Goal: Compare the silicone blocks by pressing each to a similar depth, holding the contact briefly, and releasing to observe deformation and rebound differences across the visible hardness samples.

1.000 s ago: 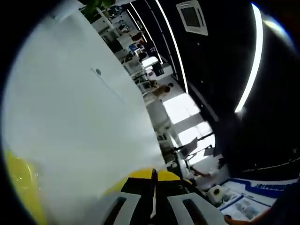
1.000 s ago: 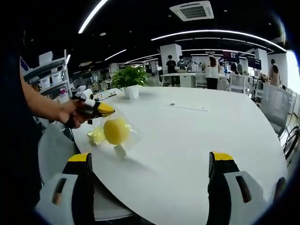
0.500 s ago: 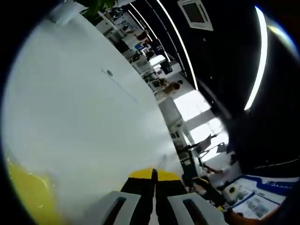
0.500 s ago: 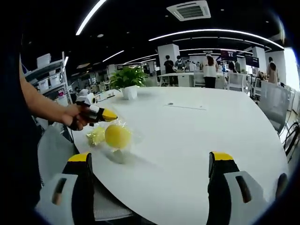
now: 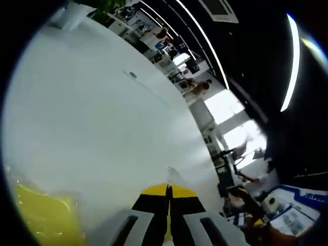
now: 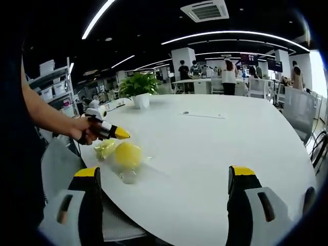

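Spreading across both views is a big white round table (image 6: 215,148), bare over most of its top, w/ a small round grommet (image 6: 186,113) near its middle. Behind it an open office w/ dark ceiling, strip lights and a ceiling vent (image 6: 207,10); several people (image 6: 227,78) stand at desks far back. A potted plant (image 6: 139,88) sits at the far edge of the table, white pot.

Right gripper (image 6: 164,205): its two yellow-tipped jaws rise wide apart at the bottom of the right gripper view, nothing between them; they hang above the near table edge.

A person's forearm and hand (image 6: 82,130) come in from the left of the right gripper view, holding the left gripper (image 6: 122,135). Its yellow-tipped jaws are pressed together, no gap visible, nothing held that I can see. In the left gripper view the same jaws meet tip to tip (image 5: 167,190) over the white tabletop.

Task things: a clear plastic bag (image 6: 123,161) lies on the table near the person's side, just below the left gripper tip. Inside, a round yellow silicone block (image 6: 127,155) and beside it a smaller, paler yellow-green block (image 6: 104,149). Whether the left gripper tip touches the bag: can't tell. In the left gripper view a yellow blur in crinkly plastic (image 5: 43,218) sits low left of the jaws.
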`<state>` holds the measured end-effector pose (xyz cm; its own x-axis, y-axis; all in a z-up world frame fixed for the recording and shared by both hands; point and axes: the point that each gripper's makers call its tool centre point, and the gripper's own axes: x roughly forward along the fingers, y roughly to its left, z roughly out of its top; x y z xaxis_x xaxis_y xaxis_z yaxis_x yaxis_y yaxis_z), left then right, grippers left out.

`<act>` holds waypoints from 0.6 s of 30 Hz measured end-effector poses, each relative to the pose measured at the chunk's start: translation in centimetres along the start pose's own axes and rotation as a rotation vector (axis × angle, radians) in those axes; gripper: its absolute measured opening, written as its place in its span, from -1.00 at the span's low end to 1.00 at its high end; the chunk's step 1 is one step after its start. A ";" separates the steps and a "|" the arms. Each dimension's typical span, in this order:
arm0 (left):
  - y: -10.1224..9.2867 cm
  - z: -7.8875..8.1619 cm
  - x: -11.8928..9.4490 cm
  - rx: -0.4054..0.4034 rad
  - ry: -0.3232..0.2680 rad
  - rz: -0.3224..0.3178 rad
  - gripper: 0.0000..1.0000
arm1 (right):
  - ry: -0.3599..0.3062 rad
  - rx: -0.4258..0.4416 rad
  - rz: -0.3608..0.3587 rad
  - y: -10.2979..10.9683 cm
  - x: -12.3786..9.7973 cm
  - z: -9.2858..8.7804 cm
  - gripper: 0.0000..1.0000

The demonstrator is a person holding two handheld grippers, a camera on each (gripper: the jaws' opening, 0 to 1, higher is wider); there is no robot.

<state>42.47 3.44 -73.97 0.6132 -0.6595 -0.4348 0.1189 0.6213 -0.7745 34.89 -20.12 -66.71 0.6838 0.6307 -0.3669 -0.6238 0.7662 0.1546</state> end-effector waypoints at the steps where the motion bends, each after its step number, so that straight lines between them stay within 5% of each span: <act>1: 0.4 0.0 0.0 -0.013 -0.002 0.023 -1.00 | 0.002 0.002 -0.001 0.0 0.0 -0.1 0.93; 7: 1.7 -0.5 0.2 -0.007 0.009 0.100 -1.00 | 0.004 0.007 -0.001 0.2 0.1 -0.2 0.93; 10: 2.8 -0.7 0.2 0.097 0.023 0.168 -1.00 | 0.012 0.008 0.000 0.2 0.1 -0.4 0.93; 18: 4.0 -1.2 0.3 0.145 0.063 0.214 -1.00 | 0.016 0.009 -0.003 0.1 0.1 -0.4 0.93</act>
<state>42.14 5.21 -77.71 0.5876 -0.5282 -0.6130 0.1052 0.8010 -0.5894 34.73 -20.04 -67.04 0.6794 0.6264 -0.3821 -0.6184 0.7691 0.1613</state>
